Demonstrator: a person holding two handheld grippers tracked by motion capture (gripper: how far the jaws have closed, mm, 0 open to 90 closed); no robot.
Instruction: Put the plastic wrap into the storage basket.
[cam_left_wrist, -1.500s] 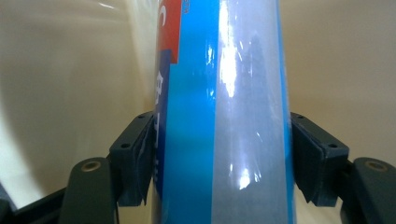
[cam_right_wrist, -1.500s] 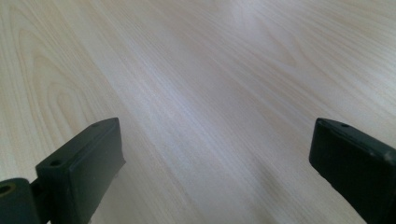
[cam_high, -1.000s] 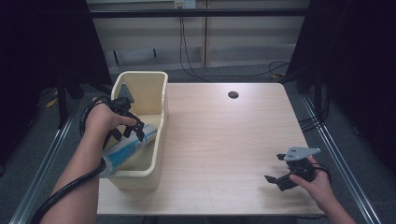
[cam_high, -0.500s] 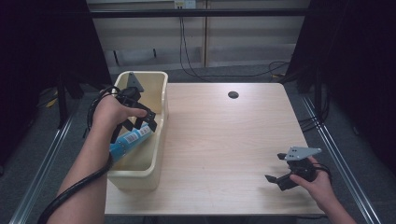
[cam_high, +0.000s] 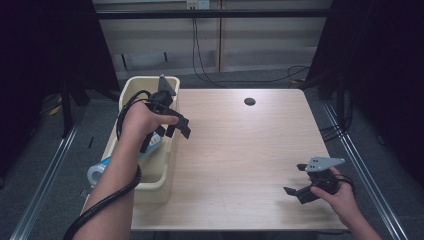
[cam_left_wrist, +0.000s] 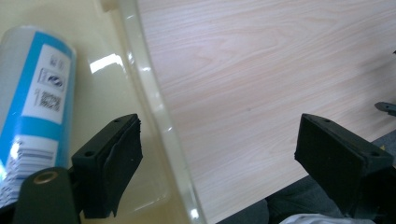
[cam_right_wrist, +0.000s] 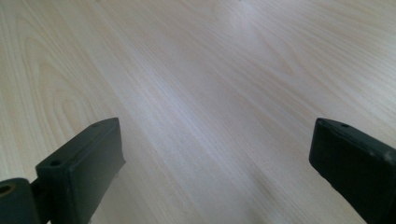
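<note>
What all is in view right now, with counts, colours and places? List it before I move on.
Table: one, light wood, centre of the high view.
Bin: one, cream plastic, along the table's left edge.
Tube: one, blue and white with a label, lying in the bin, its near end sticking out over the bin's left rim.
Hole: one, dark and round, far side of the tabletop.
Cables: several, black, on the floor beyond the table.
Left gripper: one, black, jaws open, held over the bin's right rim.
Right gripper: one, black with a grey plate, jaws open, over the table's near right corner.
Hands: two, one on each gripper.
</note>
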